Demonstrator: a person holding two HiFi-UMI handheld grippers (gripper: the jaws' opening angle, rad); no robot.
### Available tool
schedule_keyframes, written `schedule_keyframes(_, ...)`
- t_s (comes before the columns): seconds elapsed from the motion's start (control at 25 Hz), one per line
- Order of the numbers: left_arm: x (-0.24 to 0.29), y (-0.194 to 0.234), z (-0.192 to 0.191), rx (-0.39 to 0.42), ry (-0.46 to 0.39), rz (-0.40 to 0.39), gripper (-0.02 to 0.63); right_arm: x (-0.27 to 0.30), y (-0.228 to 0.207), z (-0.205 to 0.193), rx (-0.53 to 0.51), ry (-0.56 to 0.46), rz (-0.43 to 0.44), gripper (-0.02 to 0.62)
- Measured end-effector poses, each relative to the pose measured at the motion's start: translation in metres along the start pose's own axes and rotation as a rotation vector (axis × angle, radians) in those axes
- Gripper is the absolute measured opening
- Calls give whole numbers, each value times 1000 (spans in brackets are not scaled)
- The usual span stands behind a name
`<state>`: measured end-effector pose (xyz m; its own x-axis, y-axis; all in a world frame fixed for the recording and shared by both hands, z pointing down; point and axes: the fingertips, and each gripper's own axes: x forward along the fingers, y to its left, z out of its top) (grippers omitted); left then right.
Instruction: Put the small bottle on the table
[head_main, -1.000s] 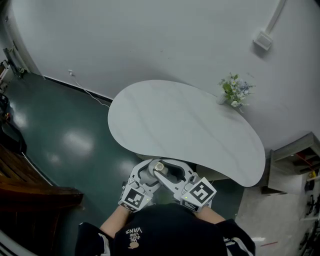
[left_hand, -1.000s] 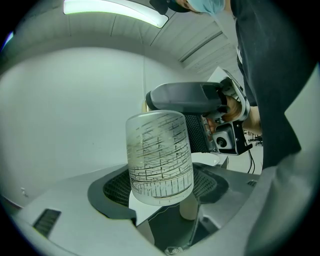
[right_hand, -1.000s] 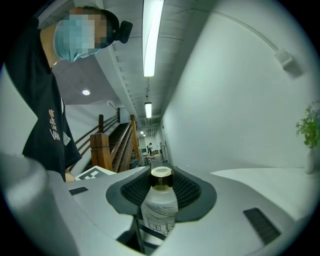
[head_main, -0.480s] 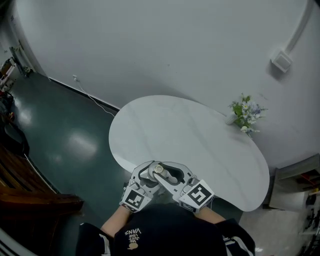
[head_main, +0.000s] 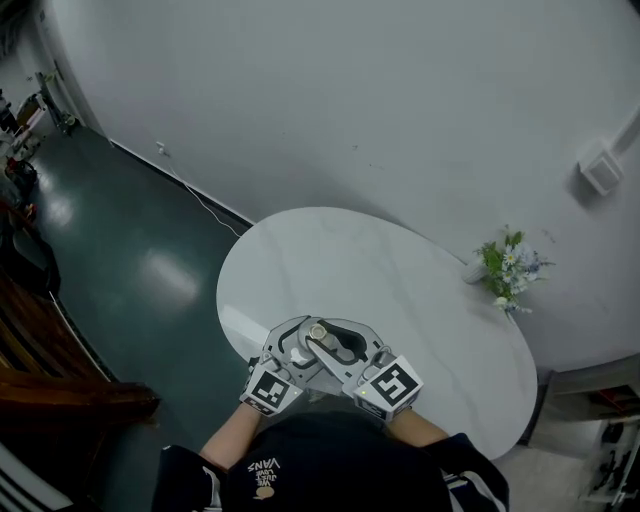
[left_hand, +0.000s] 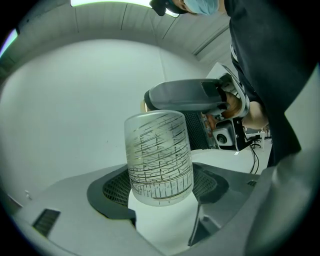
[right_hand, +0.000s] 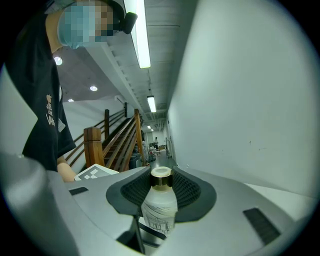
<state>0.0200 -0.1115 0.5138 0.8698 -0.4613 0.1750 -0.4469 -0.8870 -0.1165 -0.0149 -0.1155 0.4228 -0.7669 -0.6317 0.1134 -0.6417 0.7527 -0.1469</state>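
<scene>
A pale wall (head_main: 350, 120) and dark green floor (head_main: 150, 260) frame the white oval bench (head_main: 420, 300), bare except for a small bunch of flowers (head_main: 510, 272) at its far right edge. The person stands at the near rim, forearms drawn in close to the chest, both tools meeting just over that rim.

The left hand-held gripper (left_hand: 160, 195) points inward and has its pads pressed against the lower body of the small bottle (left_hand: 159, 155). The right hand-held gripper (right_hand: 161, 192) comes from the opposite side and is clamped at the neck, just below the gold cap (right_hand: 161, 177). The bottle is thus carried in the air between the two, above the bench's near edge and not yet set down.

It looks like frosted glass or hard plastic printed with fine line drawings. It is probably light, stiff and rather smooth, so likely to slip or twist under an off-centre squeeze, and possibly breakable if dropped. The broad lower body offers the surer hold, while the narrow neck gives little contact. For an upright set-down, the flat base should meet the bench squarely before either grip lets go
</scene>
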Motion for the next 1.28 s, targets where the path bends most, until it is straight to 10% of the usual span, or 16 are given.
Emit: schedule_keyframes(1.28,16,83,-55,-153,125,231,327,74,-237,-93,69,106,-217,149)
